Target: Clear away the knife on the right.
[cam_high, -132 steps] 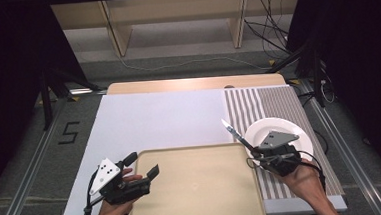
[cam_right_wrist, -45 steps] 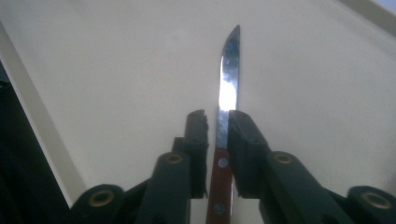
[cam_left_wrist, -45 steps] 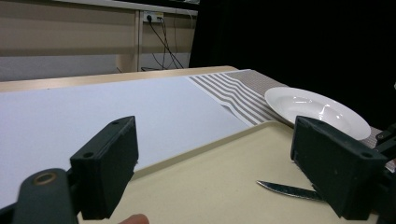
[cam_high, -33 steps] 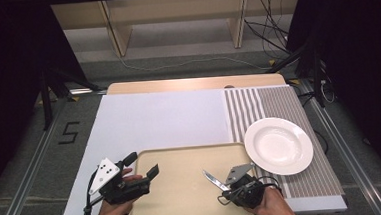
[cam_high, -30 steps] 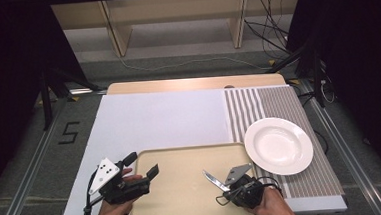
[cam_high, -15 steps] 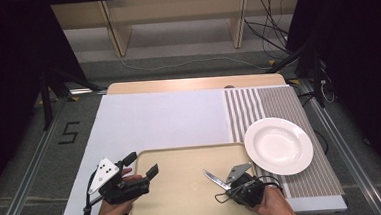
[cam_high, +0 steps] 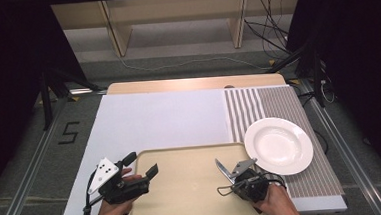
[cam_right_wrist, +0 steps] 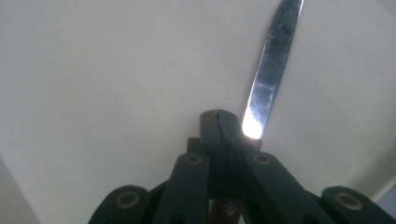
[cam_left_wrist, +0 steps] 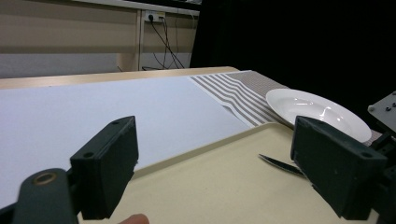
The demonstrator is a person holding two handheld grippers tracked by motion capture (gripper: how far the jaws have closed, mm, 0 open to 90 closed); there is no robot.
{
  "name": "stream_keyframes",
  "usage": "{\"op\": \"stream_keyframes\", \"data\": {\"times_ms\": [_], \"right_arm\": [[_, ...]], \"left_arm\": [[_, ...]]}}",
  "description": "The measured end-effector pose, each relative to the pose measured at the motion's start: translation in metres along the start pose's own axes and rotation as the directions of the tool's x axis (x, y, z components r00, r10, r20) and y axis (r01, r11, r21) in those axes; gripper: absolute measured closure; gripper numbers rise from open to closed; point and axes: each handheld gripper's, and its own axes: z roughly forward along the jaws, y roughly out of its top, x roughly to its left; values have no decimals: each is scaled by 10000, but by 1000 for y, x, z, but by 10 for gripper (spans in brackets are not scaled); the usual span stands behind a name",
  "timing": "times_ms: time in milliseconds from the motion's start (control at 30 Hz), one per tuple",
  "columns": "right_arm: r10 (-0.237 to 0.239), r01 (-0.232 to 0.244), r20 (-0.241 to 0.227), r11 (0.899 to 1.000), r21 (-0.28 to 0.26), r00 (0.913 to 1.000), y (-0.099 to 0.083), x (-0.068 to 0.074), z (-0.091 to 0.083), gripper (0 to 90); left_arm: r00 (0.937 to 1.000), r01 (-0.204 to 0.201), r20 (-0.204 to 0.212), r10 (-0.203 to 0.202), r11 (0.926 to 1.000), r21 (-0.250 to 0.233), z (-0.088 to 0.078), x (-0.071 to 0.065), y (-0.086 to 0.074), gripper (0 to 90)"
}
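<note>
Knife (cam_right_wrist: 271,70) — clamped in right tool (cam_high: 243,177), blade out over tray (cam_high: 184,198). Left tool (cam_high: 128,184) wide apart, empty, at tray's left edge — plate (cam_high: 278,145) beside tray.

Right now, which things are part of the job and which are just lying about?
In play:
knife, gripped in the shut right gripper
tray, under the knife
white plate, beside the tray
left gripper, open at the tray's edge

Just there:
striped mat
white sheet
cables on the floor
</note>
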Motion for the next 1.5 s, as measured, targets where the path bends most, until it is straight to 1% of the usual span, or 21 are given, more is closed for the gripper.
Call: {"op": "stream_keyframes", "data": {"times_ms": [67,133,200,300,433,533,600,767,900,1033,1067,1100,1133,1167,1233,1267,1333,1367,1400,1467,1500], "right_arm": [[113,-114,100,9999,64,9999,0,-1,-1,900],[111,-113,193,9999,92,9998,-1,-2,-1,900],[254,-259,355,9996,146,9990,-2,-4,-2,900],[357,-366,484,9992,167,9982,-4,-8,-4,900],[632,-645,593,9977,190,9962,-7,-12,-7,900],[693,-716,758,9970,286,9947,-10,-14,-8,900],[687,-709,765,9971,264,9947,-10,-15,-9,900],[853,-878,820,9958,263,9930,-13,-19,-12,900],[902,-935,787,9948,391,9928,-15,-21,-13,900],[1007,-1032,774,9942,292,9919,-15,-22,-14,900],[1076,-1074,535,9942,-71,9928,-15,-23,-18,894],[1075,-1057,546,9938,-335,9927,-15,-23,-20,881],[1084,-1052,479,9923,-650,9929,-14,-23,-24,855],[1087,-1046,400,9903,-917,9933,-13,-23,-27,852],[1047,-987,437,9876,-1221,9935,-12,-21,-32,841],[1015,-945,429,9854,-1419,9939,-11,-20,-34,813],[972,-907,277,9793,-1812,9949,-10,-19,-37,779],[1007,-947,205,9753,-1996,9947,-10,-19,-39,751],[1035,-982,132,9711,-2177,9945,-9,-19,-40,700],[1235,-1225,-130,9564,-2650,9923,-8,-20,-45,656],[1303,-1321,-257,9474,-2914,9911,-8,-21,-47,614]], "left_arm": [[10000,6,-2,-6,10000,-8,0,0,0,147],[10000,-11,8,11,10000,-15,0,0,0,147],[10000,-1,0,1,10000,-16,0,0,0,147],[10000,4,-1,-4,10000,-29,0,0,0,147],[10000,-27,8,27,10000,-28,-1,0,0,147],[10000,-88,21,88,10000,-14,-1,0,0,147],[10000,-85,21,85,10000,-24,-1,-1,0,147],[9999,-112,35,112,9999,-18,0,-1,0,147],[9999,-144,32,144,9999,-9,-1,-1,0,147],[9999,-134,38,134,9999,-31,0,-1,0,147],[9999,-151,46,151,9999,-33,0,-1,0,147],[9999,-145,50,146,9999,-35,0,-1,0,147],[9999,-143,53,143,9999,-34,0,-1,0,147],[9999,-151,54,151,9999,-24,0,-1,0,147],[9998,-166,72,166,9999,-13,0,-2,0,147],[9998,-175,77,175,9998,-11,0,-2,0,147],[9998,-205,81,205,9998,16,0,-2,0,147],[9998,-210,77,210,9998,17,0,-2,0,147],[9997,-215,81,215,9998,22,0,-2,0,147],[9997,-218,84,218,9998,24,0,-2,0,147],[9997,-223,81,223,9997,23,0,-2,0,147]]}}
